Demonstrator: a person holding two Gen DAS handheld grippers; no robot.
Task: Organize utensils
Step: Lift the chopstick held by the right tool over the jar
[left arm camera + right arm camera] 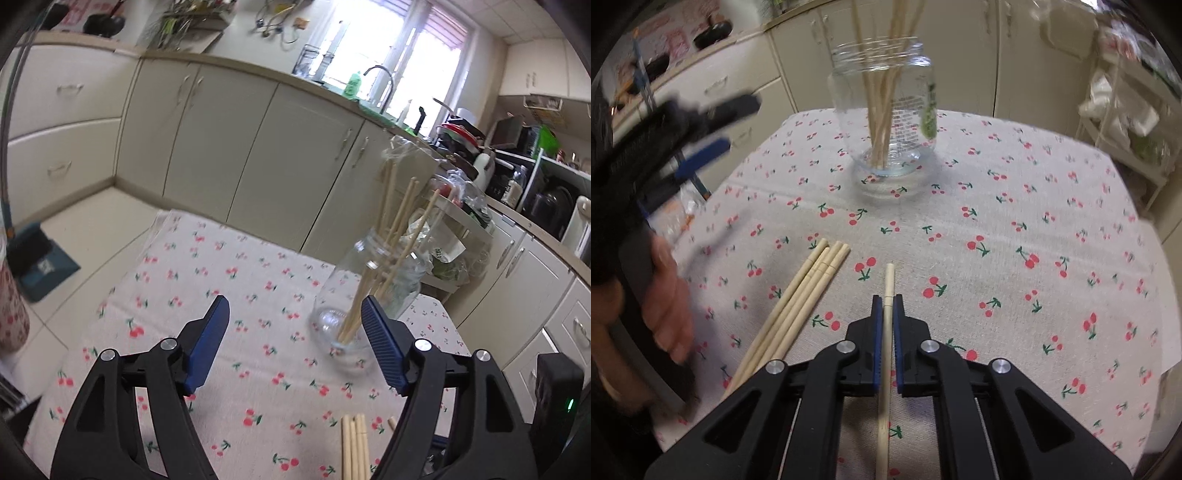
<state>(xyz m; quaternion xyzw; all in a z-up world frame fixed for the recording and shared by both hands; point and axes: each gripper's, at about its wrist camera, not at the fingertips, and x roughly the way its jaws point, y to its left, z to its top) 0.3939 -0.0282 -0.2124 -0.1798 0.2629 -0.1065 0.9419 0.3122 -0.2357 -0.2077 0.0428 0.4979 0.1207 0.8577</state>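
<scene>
Tablecloth, right gripper seemingly clamping chopstick.

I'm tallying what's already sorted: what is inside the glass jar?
The glass jar holds a bundle of wooden chopsticks, upright and leaning, tips on the bottom. The exact count is unclear because they overlap. Nothing else shows inside.

Pretty standard kitchen here. Cream cabinets run along the back wall under a beige worktop, and there's a big window blasting in daylight right over the sink tap. Pale tiled floor, with a blue dustpan sitting on it at the left. The counter has a cherry-print cloth. Off to the right, a dish rack and some dark appliances crowd the side worktop.
</scene>
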